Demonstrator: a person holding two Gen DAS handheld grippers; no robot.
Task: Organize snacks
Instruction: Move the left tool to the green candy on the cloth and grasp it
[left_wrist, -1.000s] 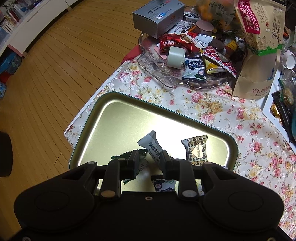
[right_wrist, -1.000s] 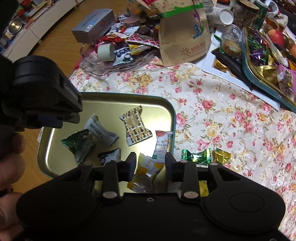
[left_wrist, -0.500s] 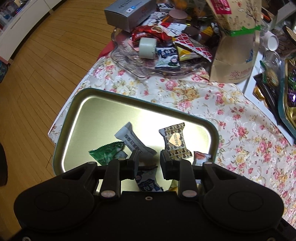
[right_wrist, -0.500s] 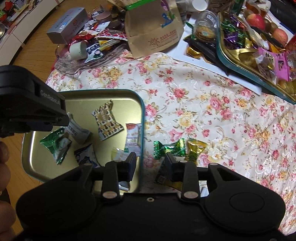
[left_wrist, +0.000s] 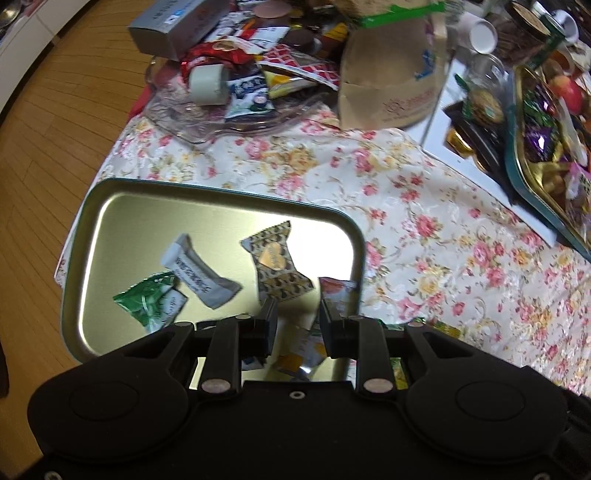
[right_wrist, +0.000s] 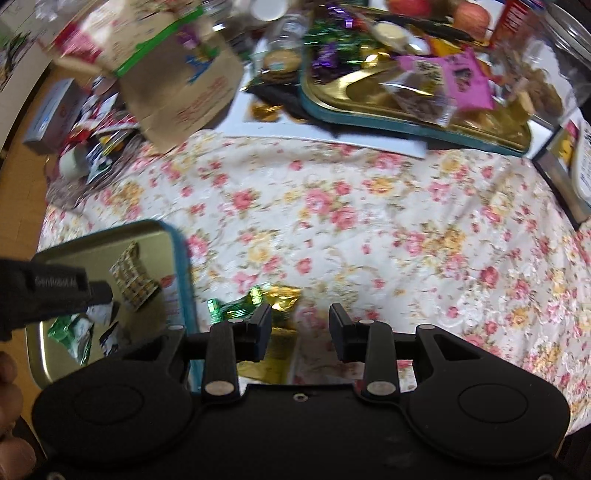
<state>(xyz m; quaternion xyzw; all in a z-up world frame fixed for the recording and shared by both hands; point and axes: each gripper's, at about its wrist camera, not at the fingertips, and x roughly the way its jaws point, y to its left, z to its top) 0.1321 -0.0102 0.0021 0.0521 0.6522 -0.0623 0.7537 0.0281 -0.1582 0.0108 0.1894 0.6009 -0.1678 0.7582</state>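
A gold metal tray (left_wrist: 122, 218) with a teal rim lies on the floral cloth. It holds a grey-white candy (left_wrist: 199, 273), a brown patterned candy (left_wrist: 275, 262), a green packet (left_wrist: 149, 301) and a red-and-white packet (left_wrist: 338, 290). My left gripper (left_wrist: 295, 317) is open and empty, hovering over the tray's near right part. My right gripper (right_wrist: 300, 323) is open and empty above the cloth, just right of the tray (right_wrist: 181, 258). A green candy (right_wrist: 231, 306) and a gold candy (right_wrist: 284, 295) lie on the cloth by its left finger. The left gripper's body (right_wrist: 48, 295) shows at the left.
A glass dish (left_wrist: 221, 118) piled with snacks, a grey box (left_wrist: 173, 22) and a brown paper bag (left_wrist: 391, 74) stand at the back. A second teal tray (right_wrist: 406, 107) full of sweets and fruit sits at the back right. The wooden floor (left_wrist: 55, 129) lies beyond the table's left edge.
Both grippers have swung to the right. The right gripper has left the tray and now hangs over the cloth by the loose green and gold candies, its jaws wider apart.
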